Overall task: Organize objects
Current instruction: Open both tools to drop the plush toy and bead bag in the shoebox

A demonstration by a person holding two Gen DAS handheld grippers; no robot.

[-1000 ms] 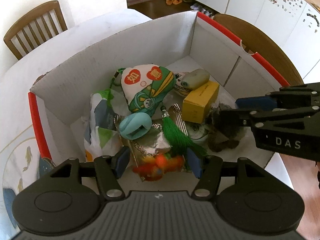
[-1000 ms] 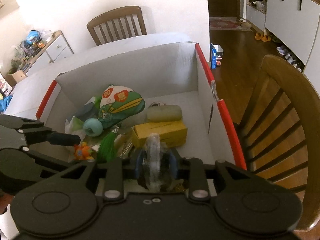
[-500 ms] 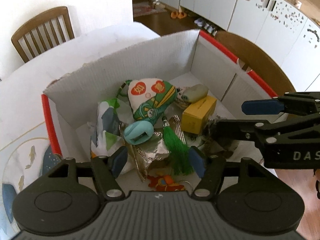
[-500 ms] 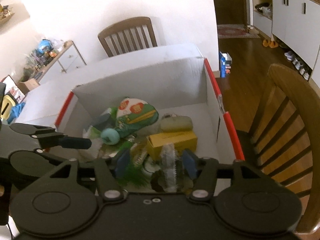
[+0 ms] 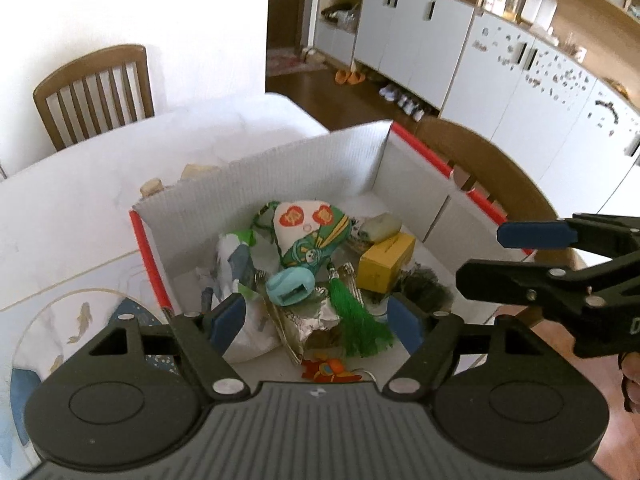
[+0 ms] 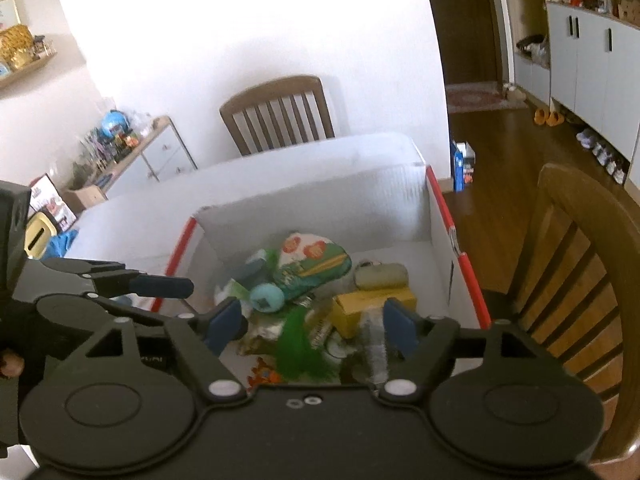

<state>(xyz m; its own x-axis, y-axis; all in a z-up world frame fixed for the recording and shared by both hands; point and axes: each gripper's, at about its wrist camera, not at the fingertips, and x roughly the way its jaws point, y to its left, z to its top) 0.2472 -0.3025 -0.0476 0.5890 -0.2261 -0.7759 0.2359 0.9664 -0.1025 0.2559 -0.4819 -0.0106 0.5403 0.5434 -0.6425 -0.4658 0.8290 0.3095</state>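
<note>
Sitting on the white worktop (image 5: 80, 208): white cardboard box (image 5: 280, 184) with red edges. Lying inside: green embroidered pouch (image 5: 310, 236), yellow box (image 5: 386, 262), green tassel (image 5: 356, 320), teal toy (image 5: 290, 288). Hovering above it, both wide open and holding nothing: left tongs (image 5: 316, 318), right tongs (image 6: 312, 322).

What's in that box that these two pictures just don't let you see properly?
- Orange toy: the left gripper body cuts off its lower edge in the left wrist view.
- Clear crinkly item: blurred in the right wrist view, kind unclear.
- Objects behind the cardboard box: only tops show in the left wrist view.
- Writing on the embroidered pouch: too small.
</note>
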